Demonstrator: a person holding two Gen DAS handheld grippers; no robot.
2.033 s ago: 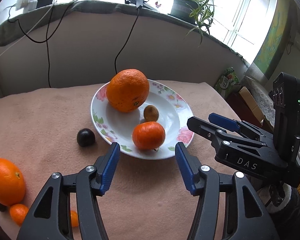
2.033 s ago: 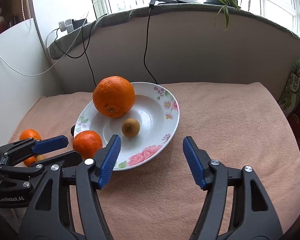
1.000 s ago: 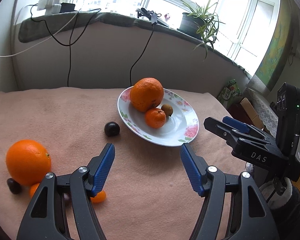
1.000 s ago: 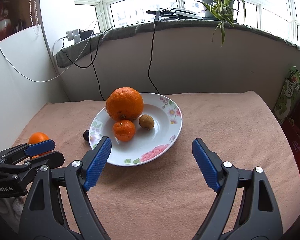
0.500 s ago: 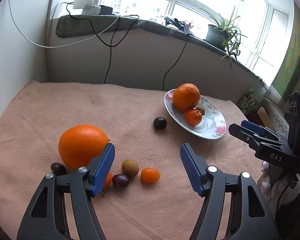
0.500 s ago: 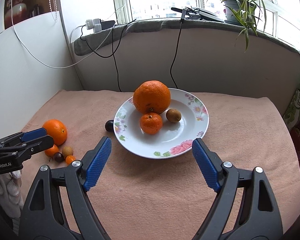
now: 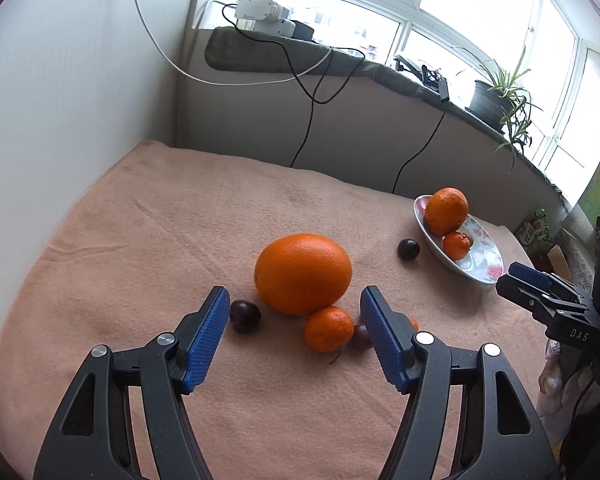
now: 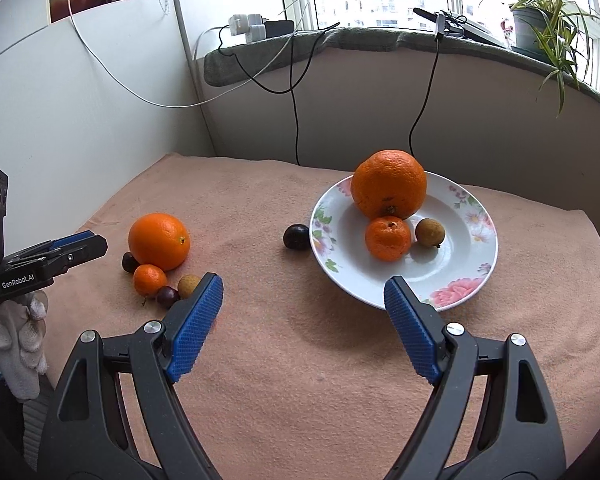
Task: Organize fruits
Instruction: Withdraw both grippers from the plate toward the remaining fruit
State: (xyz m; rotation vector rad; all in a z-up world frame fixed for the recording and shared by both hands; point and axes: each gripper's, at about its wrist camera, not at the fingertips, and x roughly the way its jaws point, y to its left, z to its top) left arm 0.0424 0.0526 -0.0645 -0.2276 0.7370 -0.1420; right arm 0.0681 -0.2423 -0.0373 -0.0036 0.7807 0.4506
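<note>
While left gripper (image 7: 292, 332) gapes: dimpled oval orange (image 7: 303, 274), fuzzy blanket (image 7: 148, 240).

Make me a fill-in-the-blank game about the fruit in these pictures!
1. The plate holds ___ fruits.
2. The big orange on the plate touches the small ___ in front of it.
3. Both the left gripper and the right gripper are ___ and hold nothing.
4. One dark plum lies on the cloth just ___ the plate.

Missing words: three; mandarin; open; beside

A floral plate (image 8: 476, 248) holds a big orange (image 8: 388, 184), a mandarin (image 8: 388, 238) and a small brown fruit (image 8: 430, 232).
</note>
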